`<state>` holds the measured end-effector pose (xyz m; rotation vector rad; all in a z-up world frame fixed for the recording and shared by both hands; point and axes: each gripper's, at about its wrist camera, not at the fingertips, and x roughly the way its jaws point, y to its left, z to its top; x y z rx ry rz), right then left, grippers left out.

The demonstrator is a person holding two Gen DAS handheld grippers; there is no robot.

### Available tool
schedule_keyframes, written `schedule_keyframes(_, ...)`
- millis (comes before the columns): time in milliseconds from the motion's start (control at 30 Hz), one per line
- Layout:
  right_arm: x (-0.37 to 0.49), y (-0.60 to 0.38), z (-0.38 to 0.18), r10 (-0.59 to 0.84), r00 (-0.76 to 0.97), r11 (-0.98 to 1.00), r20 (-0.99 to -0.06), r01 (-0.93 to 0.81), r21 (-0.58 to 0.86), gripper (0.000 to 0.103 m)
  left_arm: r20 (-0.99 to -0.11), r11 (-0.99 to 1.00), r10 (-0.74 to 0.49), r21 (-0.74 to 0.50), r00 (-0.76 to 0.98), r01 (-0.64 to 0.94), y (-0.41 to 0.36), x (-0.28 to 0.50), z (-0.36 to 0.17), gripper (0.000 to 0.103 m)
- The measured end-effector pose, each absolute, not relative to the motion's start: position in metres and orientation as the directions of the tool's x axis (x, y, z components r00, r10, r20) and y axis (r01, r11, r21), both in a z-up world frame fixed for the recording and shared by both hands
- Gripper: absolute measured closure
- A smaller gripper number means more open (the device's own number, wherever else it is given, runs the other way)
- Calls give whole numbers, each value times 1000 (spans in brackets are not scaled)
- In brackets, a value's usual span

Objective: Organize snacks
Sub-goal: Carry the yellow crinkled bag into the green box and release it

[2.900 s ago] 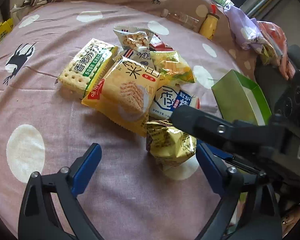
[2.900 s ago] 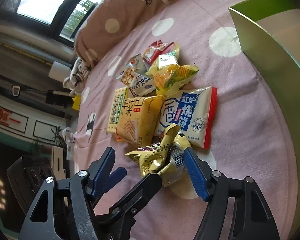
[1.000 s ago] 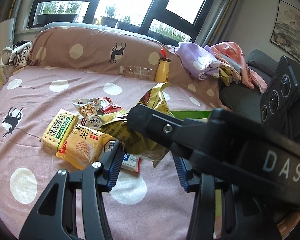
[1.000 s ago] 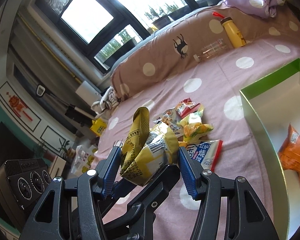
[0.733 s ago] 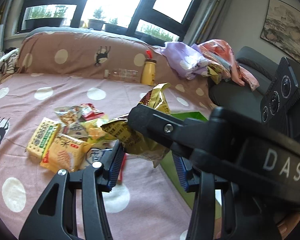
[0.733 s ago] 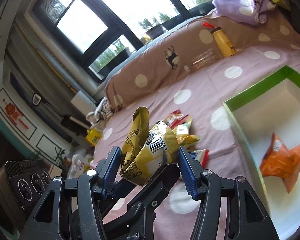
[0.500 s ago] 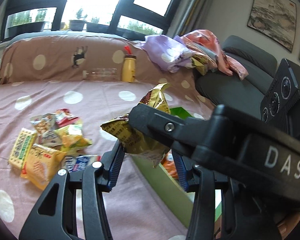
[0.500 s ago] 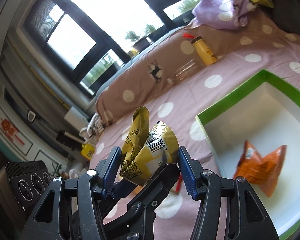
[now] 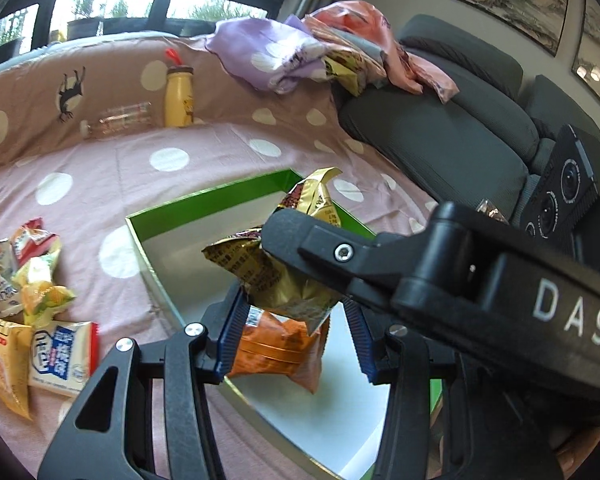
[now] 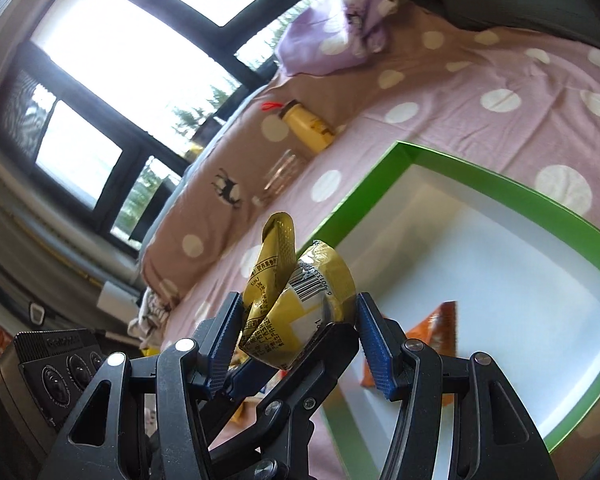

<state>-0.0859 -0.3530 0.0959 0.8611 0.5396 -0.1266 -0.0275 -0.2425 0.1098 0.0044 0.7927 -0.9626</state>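
Observation:
A crumpled gold snack bag (image 9: 278, 276) (image 10: 296, 312) is pinched between both grippers, above the green-rimmed white box (image 9: 204, 200) (image 10: 472, 176). My left gripper (image 9: 296, 332) is shut on the bag, its blue pads (image 9: 232, 332) on either side. My right gripper (image 10: 300, 334) is also shut on the bag, and one of its black fingers (image 9: 380, 256) crosses the left wrist view. An orange snack bag (image 9: 276, 348) (image 10: 432, 328) lies inside the box below. Several loose snacks (image 9: 40, 300) lie on the pink spotted sheet at the left.
A yellow bottle (image 9: 178, 98) (image 10: 306, 126) and a clear bottle (image 9: 118, 120) lie by the spotted bolster at the back. A heap of purple and pink clothes (image 9: 300, 52) sits on a grey sofa (image 9: 440, 128) to the right.
Both grippers lifted the gold bag off the sheet and carried it right, from beside the snack pile to above the green box. The orange bag came into view below.

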Motion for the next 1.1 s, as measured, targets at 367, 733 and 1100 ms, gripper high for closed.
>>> schedule_keyframes(367,-95,-376,81,61,830,580,-555,423,696,43,-653,551,-725,-361,217,752,-270,-28,96,56)
schedule_keyframes(733,-95,-388,67,46,799,530,-599,489,693,43,-689,549,-708,-395,158,737,-283,-22,82,56)
schedule_keyframes(1100,-95,-391,64,35,784,520,-619,515,682,43,-713,571,-680,-372,169,732,-288,-21,76,56)
